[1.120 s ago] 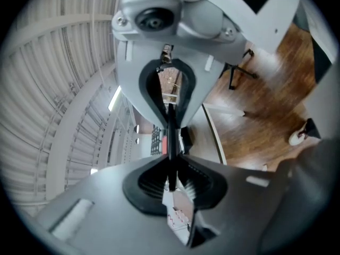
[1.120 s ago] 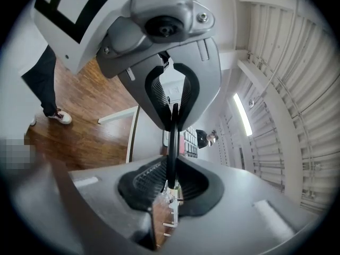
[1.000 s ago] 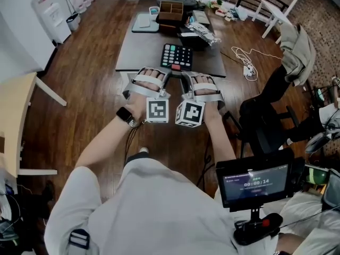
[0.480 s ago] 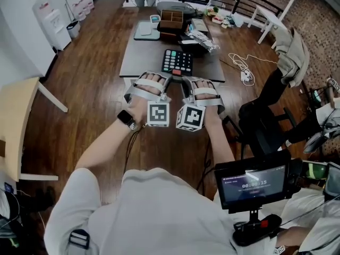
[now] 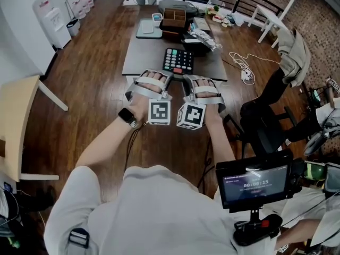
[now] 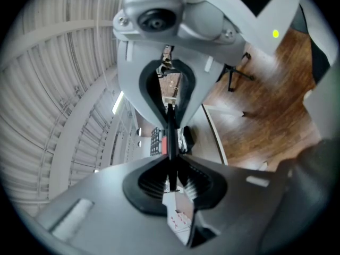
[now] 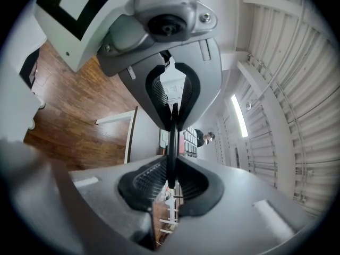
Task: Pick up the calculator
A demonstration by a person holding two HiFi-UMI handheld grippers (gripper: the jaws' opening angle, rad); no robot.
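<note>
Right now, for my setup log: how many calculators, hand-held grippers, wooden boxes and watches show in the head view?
calculator: 1
hand-held gripper: 2 (left hand-held gripper, right hand-held gripper)
wooden box: 1
watch: 1
Total: 5

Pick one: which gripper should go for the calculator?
Left, barely. The calculator lies ahead between both; the left gripper sits slightly further forward than the right gripper. Both are shut, empty, at the table's near edge, so either must open first.
</note>
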